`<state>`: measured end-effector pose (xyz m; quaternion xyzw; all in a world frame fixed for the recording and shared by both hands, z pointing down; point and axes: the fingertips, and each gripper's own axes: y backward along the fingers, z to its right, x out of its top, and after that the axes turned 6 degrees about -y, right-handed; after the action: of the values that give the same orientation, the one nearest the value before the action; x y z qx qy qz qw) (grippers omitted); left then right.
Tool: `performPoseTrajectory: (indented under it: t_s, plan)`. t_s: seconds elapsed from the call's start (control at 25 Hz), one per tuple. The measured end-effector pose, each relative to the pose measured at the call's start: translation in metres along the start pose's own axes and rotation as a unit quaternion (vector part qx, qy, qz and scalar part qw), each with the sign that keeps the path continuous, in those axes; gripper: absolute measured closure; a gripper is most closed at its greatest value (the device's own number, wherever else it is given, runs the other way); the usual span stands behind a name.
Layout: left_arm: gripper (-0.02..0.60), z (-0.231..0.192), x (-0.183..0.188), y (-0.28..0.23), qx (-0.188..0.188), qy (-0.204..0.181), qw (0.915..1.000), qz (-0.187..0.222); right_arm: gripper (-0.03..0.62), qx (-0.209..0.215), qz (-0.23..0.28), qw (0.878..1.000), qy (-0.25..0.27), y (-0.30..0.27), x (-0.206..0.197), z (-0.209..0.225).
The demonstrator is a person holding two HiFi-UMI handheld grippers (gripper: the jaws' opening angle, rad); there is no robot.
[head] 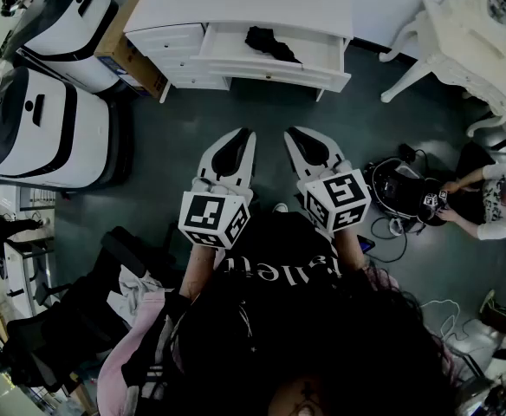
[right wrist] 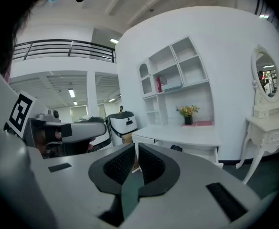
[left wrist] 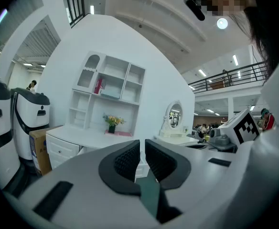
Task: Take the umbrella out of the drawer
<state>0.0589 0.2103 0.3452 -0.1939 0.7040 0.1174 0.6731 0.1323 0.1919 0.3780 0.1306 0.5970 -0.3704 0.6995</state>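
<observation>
A black folded umbrella (head: pixel 270 42) lies in the open drawer (head: pixel 275 73) of a white dresser (head: pixel 236 7) at the top of the head view. Both grippers hover side by side over the dark floor, well short of the drawer and pointing toward it. My left gripper (head: pixel 245 134) is shut with nothing between its pads (left wrist: pixel 128 159). My right gripper (head: pixel 293 134) is also shut and empty. In the right gripper view the umbrella (right wrist: pixel 176 148) shows as a small dark lump in the drawer (right wrist: pixel 201 152), beyond the closed gripper (right wrist: pixel 135 152).
Two white-and-black machines (head: pixel 54 128) and a cardboard box (head: pixel 127 46) stand left of the dresser. A white vanity table (head: pixel 461 50) is at the upper right. A person (head: pixel 496 199) sits on the floor at right among cables. A chair with clothes (head: pixel 123 302) is lower left.
</observation>
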Motion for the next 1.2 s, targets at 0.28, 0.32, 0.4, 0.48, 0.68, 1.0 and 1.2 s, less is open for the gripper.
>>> performPoseTrajectory:
  t_s: [0.28, 0.32, 0.4, 0.48, 0.68, 1.0, 1.2]
  plan:
    - [0.538, 0.008, -0.002, -0.006, 0.0, -0.001, 1.0, -0.004, 0.536, -0.003, -0.002, 1.0, -0.001, 0.005, -0.002, 0.01]
    - [0.538, 0.008, -0.002, -0.007, 0.001, -0.001, 1.0, -0.004, 0.536, -0.003, -0.003, 1.0, -0.002, 0.005, -0.003, 0.012]
    - [0.538, 0.009, -0.003, -0.008, 0.001, -0.001, 1.0, -0.005, 0.536, -0.004, -0.001, 1.0, -0.005, 0.007, -0.003, 0.014]
    - [0.538, 0.01, -0.004, -0.009, 0.003, 0.0, 1.0, -0.006, 0.536, -0.005, 0.004, 1.0, -0.012, 0.009, -0.003, 0.017]
    - [0.538, 0.014, -0.006, -0.01, 0.005, 0.0, 0.9999, -0.01, 0.536, -0.002, 0.011, 1.0, -0.028, 0.013, -0.004, 0.024]
    - [0.538, -0.001, -0.007, -0.02, 0.015, 0.006, 0.9998, -0.013, 0.536, 0.01, 0.009, 0.999, -0.033, -0.006, -0.002, 0.028]
    - [0.538, -0.026, -0.014, -0.039, 0.013, 0.014, 0.9996, -0.02, 0.536, 0.01, 0.0, 0.999, -0.036, -0.037, 0.0, 0.036]
